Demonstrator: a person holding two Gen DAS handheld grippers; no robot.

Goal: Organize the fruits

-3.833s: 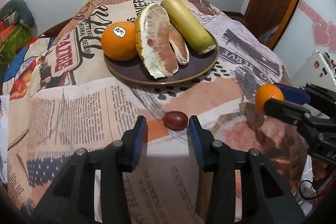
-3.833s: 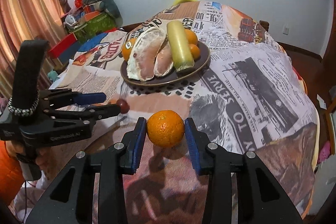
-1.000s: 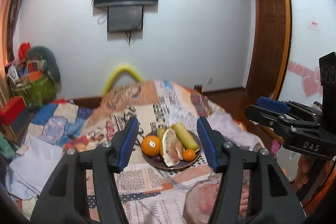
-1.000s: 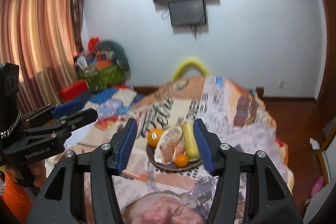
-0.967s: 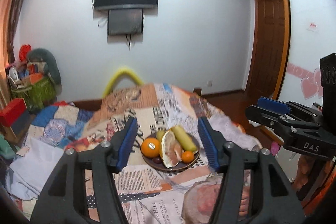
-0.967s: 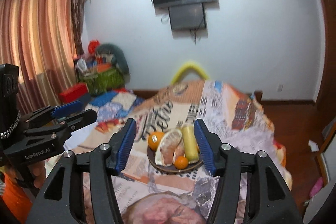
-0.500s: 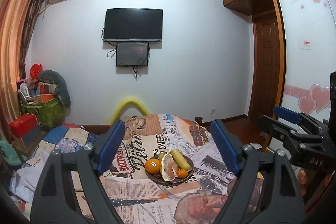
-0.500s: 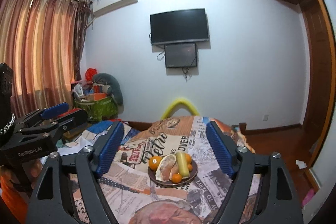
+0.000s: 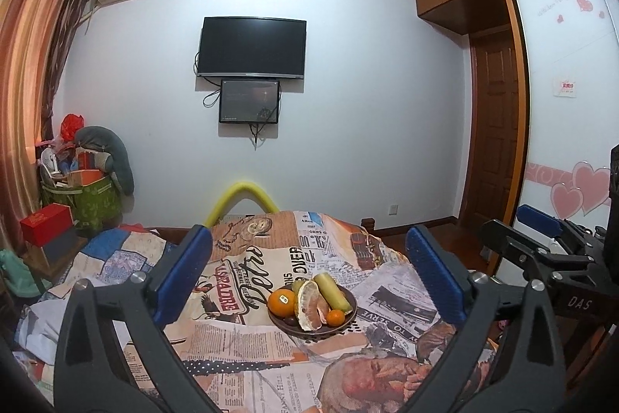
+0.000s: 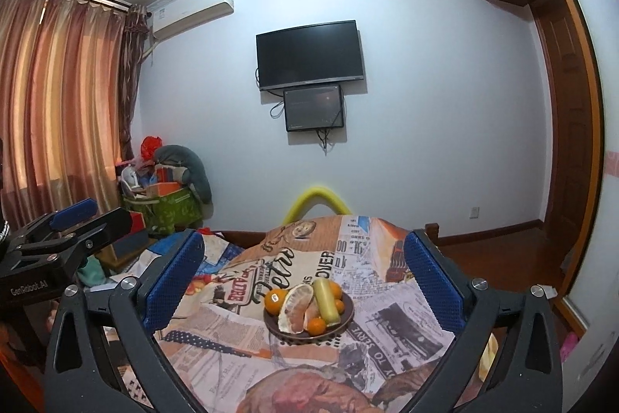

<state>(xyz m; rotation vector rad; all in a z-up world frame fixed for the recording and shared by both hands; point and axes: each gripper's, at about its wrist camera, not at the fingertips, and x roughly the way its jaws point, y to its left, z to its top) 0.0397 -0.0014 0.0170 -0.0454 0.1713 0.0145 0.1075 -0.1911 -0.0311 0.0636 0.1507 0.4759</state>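
A dark round plate [image 9: 350,304] [image 10: 349,312] sits on the newspaper-print tablecloth [image 9: 232,335] [image 10: 240,324], far ahead. On it lie a large orange [image 9: 281,302] [image 10: 275,300], peeled pomelo pieces [image 9: 309,304] [image 10: 296,308], a long green-yellow fruit [image 9: 332,291] [image 10: 325,299], small oranges [image 9: 335,317] [image 10: 316,325] and a dark plum [image 9: 289,321]. My left gripper [image 9: 309,250] and right gripper [image 10: 303,256] are both wide open and empty, held high and well back from the plate. Each gripper shows at the edge of the other's view.
A TV [image 9: 251,47] hangs on the far wall with a smaller screen [image 9: 249,101] below. A yellow curved chair back [image 9: 240,198] rises behind the table. A green bin of clutter [image 9: 89,196] and curtains [image 10: 58,103] stand left. A wooden door [image 9: 495,126] is right.
Both grippers let go of their fruit onto the plate, then pulled far back and up. Their jaws have opened wider in the last second. The plate now looks small and distant.
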